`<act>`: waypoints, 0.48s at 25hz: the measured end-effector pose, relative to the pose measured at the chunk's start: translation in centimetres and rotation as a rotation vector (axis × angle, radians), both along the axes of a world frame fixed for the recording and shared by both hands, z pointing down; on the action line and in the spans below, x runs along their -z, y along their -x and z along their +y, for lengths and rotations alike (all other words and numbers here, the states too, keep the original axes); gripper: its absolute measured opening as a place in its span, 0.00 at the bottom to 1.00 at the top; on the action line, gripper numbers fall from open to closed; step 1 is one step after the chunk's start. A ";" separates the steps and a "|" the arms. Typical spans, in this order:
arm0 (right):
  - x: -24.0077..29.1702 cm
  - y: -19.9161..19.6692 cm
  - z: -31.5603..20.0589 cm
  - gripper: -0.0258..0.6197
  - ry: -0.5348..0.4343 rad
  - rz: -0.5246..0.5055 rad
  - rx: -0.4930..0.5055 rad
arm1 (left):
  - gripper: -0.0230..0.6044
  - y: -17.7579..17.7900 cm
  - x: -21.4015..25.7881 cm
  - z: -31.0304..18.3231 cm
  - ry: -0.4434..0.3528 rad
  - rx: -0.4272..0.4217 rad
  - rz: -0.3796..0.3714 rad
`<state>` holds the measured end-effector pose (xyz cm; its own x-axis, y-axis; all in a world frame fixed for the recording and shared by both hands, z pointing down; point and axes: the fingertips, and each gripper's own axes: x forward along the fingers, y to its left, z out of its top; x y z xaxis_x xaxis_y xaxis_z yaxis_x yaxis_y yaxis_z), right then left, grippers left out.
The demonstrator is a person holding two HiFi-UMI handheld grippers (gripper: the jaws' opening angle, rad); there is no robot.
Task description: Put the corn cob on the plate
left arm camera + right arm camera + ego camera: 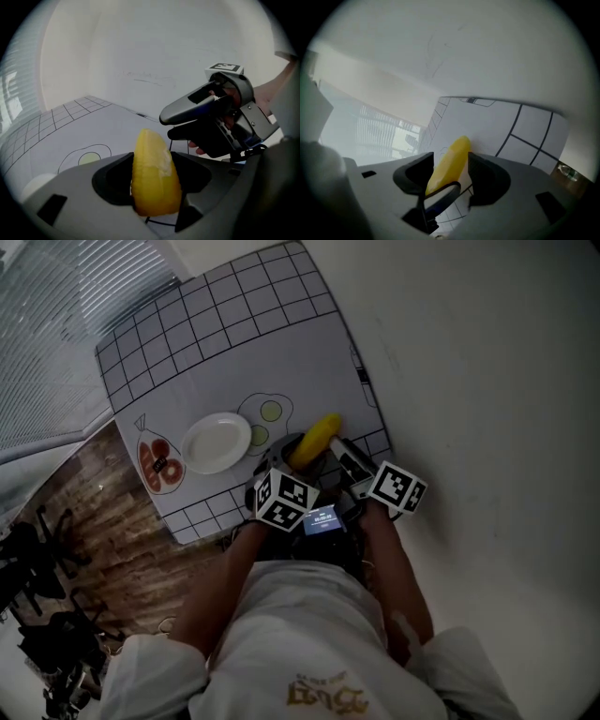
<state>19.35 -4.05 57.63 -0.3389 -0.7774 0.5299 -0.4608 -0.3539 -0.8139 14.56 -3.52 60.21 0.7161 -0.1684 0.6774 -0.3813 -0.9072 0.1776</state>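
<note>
While the two grippers meet above the table, the yellow corn cob [315, 440] is held in the air, not yet on the plate [217, 442].
The left gripper [154, 180] has its jaws set wide and pressed on either side of the cob's thick middle, with the pointed end sticking up and away. The right gripper [451, 173] has its jaws spread fully. The cob's tip stands between them, but a gap shows on one side, so it has no hold. The white plate sits empty on the grid-printed mat [225, 352], just left of the cob, with a fried-egg drawing [266, 412] between them. The cob looks stiff, light and smooth, and it tapers, so it may slip toward its narrow end. A hold across the thick middle seems safest.
</note>
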 end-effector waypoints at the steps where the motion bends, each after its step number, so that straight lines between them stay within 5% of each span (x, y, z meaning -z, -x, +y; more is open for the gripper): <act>1: -0.1 0.3 -0.1 0.39 0.003 -0.023 0.003 | 0.44 0.1 0.4 -0.1 -0.002 0.006 0.012; 7: 0.0 2.0 -0.9 0.42 -0.001 -0.055 0.029 | 0.44 0.7 2.3 -0.6 -0.011 0.024 0.068; 12: 0.9 3.0 -1.4 0.29 -0.024 -0.022 0.049 | 0.44 1.6 2.8 -0.9 -0.017 0.034 0.079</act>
<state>16.33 -5.46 56.68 -0.3879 -0.7720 0.5036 -0.4587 -0.3122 -0.8319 12.91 -4.43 57.36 0.7609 -0.2045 0.6158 -0.3974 -0.8971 0.1931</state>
